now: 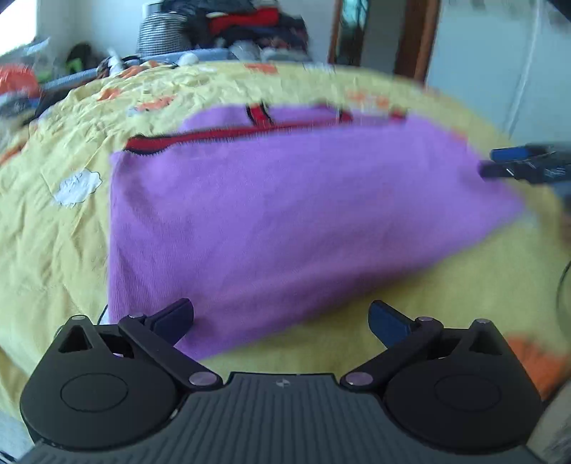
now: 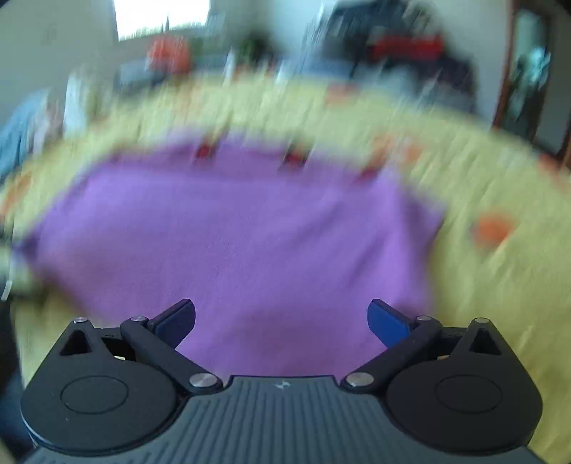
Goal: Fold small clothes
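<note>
A yellow bedspread [image 1: 321, 92] printed with orange and white shapes covers the bed. On it lies a purple garment [image 1: 271, 200] with red-and-black trim [image 1: 214, 137] along its far edge, partly folded, one side slanting to a point at the right. The left gripper [image 1: 282, 321] hangs just above the garment's near corner, jaws wide and empty. The right gripper [image 2: 282, 321], its view blurred, hangs over the garment's near edge, jaws likewise spread wide and empty. Piled clothes [image 1: 246, 21] sit beyond the bed.
</note>
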A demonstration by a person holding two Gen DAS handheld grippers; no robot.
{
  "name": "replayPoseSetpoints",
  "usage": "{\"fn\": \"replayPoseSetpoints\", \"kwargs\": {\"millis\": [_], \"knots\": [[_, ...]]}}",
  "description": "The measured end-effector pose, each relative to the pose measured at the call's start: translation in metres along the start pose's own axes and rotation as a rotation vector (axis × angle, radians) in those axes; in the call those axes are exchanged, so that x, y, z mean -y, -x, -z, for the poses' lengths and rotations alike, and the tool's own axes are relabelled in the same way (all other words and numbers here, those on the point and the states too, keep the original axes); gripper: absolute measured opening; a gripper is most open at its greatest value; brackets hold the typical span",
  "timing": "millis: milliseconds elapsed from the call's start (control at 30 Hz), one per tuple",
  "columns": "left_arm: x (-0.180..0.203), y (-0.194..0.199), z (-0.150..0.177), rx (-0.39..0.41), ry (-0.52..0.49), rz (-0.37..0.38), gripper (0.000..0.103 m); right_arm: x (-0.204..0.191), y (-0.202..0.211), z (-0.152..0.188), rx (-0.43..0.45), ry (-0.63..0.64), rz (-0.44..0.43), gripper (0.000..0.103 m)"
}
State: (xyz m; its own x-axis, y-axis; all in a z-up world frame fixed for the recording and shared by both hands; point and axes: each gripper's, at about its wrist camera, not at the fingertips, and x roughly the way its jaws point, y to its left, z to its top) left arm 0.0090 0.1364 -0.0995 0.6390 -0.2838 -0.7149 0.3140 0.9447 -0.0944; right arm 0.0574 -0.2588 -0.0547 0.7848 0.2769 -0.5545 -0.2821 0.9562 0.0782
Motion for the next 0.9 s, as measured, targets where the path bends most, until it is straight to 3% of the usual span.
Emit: {"fn": "replayPoseSetpoints", "kwargs": {"millis": [67, 133, 167, 200, 233, 267, 400, 433, 467, 600, 700, 900], "knots": [[-0.011, 0.0, -0.015, 0.028, 0.086, 0.017, 0.103, 0.033, -0.021, -0.024, 0.029, -0.06, -0.011, 0.103], [-0.024, -0.007, -0.033, 0.048, 0.176, 0.029, 0.103, 0.066, -0.053, -0.037, 0.009, -0.172, -0.084, 0.103], [-0.03, -0.011, -0.04, 0.058, 0.213, 0.034, 0.103, 0.078, -0.069, -0.039, -0.016, -0.218, -0.102, 0.092], [-0.034, -0.015, -0.046, 0.064, 0.237, 0.043, 0.103, 0.087, -0.084, -0.04, -0.054, -0.247, -0.097, 0.058], [-0.037, -0.018, -0.052, 0.063, 0.251, 0.039, 0.103, 0.092, -0.098, -0.039, -0.085, -0.257, -0.106, 0.043], [-0.039, -0.022, -0.056, 0.061, 0.261, 0.024, 0.103, 0.093, -0.106, -0.037, -0.102, -0.256, -0.118, 0.036], [-0.043, -0.035, -0.068, 0.035, 0.255, 0.021, 0.103, 0.09, -0.127, -0.032, -0.138, -0.235, -0.109, 0.035], [-0.043, -0.037, -0.068, 0.023, 0.252, 0.016, 0.103, 0.09, -0.128, -0.031, -0.139, -0.234, -0.108, 0.03], [-0.042, -0.039, -0.07, 0.01, 0.25, 0.009, 0.103, 0.088, -0.127, -0.031, -0.136, -0.23, -0.117, 0.004], [-0.042, -0.045, -0.081, -0.006, 0.252, 0.038, 0.103, 0.077, -0.106, -0.038, -0.065, -0.157, -0.038, 0.003], [-0.04, -0.051, -0.092, -0.01, 0.249, 0.061, 0.103, 0.056, -0.102, -0.038, -0.066, 0.05, 0.096, 0.003], [-0.036, -0.061, -0.11, -0.012, 0.228, 0.071, 0.103, 0.075, -0.102, -0.038, -0.097, 0.015, 0.134, 0.003]]}}
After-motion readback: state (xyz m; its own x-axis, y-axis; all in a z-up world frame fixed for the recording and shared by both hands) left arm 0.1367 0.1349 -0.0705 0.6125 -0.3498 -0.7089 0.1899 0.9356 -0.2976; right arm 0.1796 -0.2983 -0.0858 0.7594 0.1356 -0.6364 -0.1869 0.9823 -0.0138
